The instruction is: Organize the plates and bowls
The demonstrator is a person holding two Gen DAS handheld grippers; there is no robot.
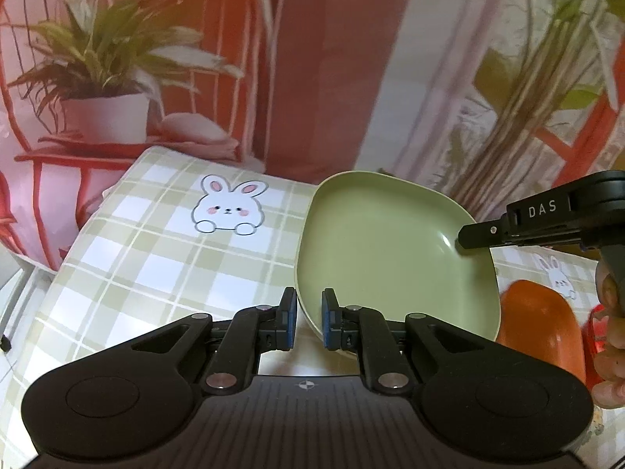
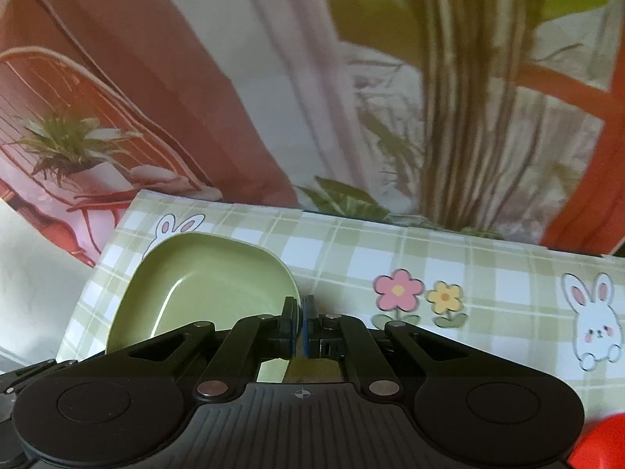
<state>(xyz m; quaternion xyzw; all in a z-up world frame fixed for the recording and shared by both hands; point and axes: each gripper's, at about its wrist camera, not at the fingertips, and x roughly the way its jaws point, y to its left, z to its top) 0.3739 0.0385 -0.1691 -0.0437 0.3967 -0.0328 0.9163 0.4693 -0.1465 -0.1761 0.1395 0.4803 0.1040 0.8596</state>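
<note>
A light green squarish plate [image 1: 390, 250] is held tilted above the checked tablecloth [image 1: 156, 258]. My left gripper [image 1: 308, 318] has its jaws a little apart around the plate's near left rim, with a gap showing on both sides. My right gripper [image 2: 300, 326] is shut on the plate's right rim [image 2: 203, 285]; it shows in the left wrist view [image 1: 480, 234] clamped on the far right edge. An orange dish [image 1: 539, 328] lies on the table under the plate's right side.
A red object [image 2: 601, 441] sits at the lower right corner of the right wrist view. The printed backdrop with a potted plant [image 1: 101, 90] hangs behind the table's far edge. The table's left edge [image 1: 66, 258] drops off to a white surface.
</note>
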